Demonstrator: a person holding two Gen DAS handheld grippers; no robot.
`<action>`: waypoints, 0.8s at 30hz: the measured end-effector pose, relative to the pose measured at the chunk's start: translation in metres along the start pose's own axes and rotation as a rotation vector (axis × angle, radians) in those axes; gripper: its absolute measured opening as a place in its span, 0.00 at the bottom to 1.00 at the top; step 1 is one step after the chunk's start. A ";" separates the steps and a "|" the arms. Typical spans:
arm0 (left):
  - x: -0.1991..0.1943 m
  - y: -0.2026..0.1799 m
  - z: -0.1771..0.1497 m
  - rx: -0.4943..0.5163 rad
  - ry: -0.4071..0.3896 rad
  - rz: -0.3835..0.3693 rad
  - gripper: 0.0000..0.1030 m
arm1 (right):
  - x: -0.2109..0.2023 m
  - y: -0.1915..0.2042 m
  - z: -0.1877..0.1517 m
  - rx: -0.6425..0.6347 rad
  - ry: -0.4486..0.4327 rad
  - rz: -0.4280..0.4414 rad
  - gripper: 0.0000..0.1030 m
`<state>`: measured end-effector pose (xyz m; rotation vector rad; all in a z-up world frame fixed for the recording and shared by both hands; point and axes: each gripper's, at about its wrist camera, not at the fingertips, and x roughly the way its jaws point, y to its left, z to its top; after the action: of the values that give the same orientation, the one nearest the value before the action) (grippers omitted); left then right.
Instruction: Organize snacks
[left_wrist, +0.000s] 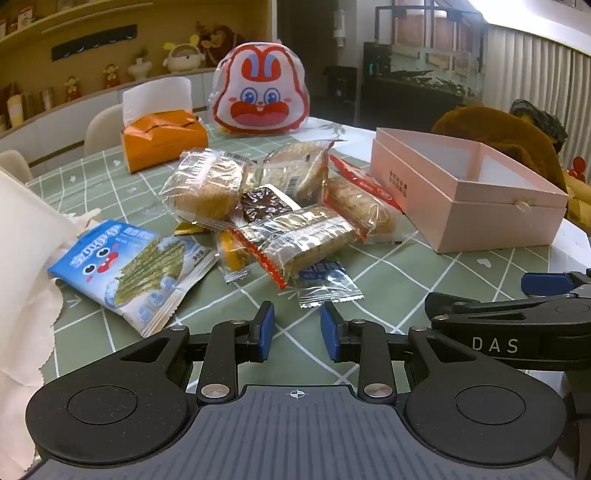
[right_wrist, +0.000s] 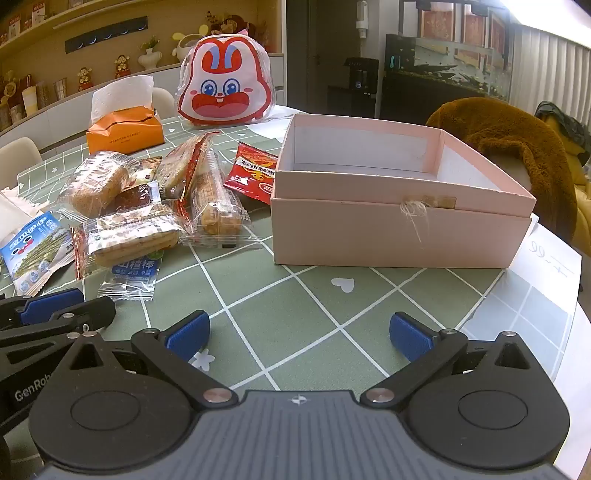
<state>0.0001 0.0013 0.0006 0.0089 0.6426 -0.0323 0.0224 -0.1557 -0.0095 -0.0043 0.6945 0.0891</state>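
Fingers (left_wrist: 265, 326) apart, just short of snacks (left_wrist: 280, 218).

Left wrist view: mounted behind the left gripper (left_wrist: 297, 328), low over the table (left_wrist: 424, 280), facing forward along the fingers; the snack pile (left_wrist: 273, 214) lies close ahead of the jaws, the pink box (left_wrist: 461, 192) ahead to their right

Right wrist view: same low mounting behind the right gripper (right_wrist: 300, 334); the pink box (right_wrist: 399, 206) lies ahead, slightly right of the jaws, the snack pile (right_wrist: 159, 206) ahead left

Shared area: pile, box, rabbit bag (left_wrist: 258, 92) (right_wrist: 225, 85), tissue pack (left_wrist: 162, 140) (right_wrist: 125, 129); each view catches the other gripper at its edge
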 end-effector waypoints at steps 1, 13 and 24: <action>0.000 0.000 0.000 0.008 0.000 0.006 0.32 | 0.000 0.000 0.000 0.003 0.000 0.002 1.00; 0.000 -0.001 0.000 0.012 0.000 0.009 0.32 | 0.000 0.000 0.000 0.002 0.000 0.001 1.00; 0.000 -0.001 0.000 0.013 0.000 0.009 0.32 | 0.000 0.000 0.000 0.002 0.000 0.001 1.00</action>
<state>0.0001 0.0007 0.0004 0.0240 0.6422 -0.0274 0.0219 -0.1561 -0.0096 -0.0024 0.6948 0.0897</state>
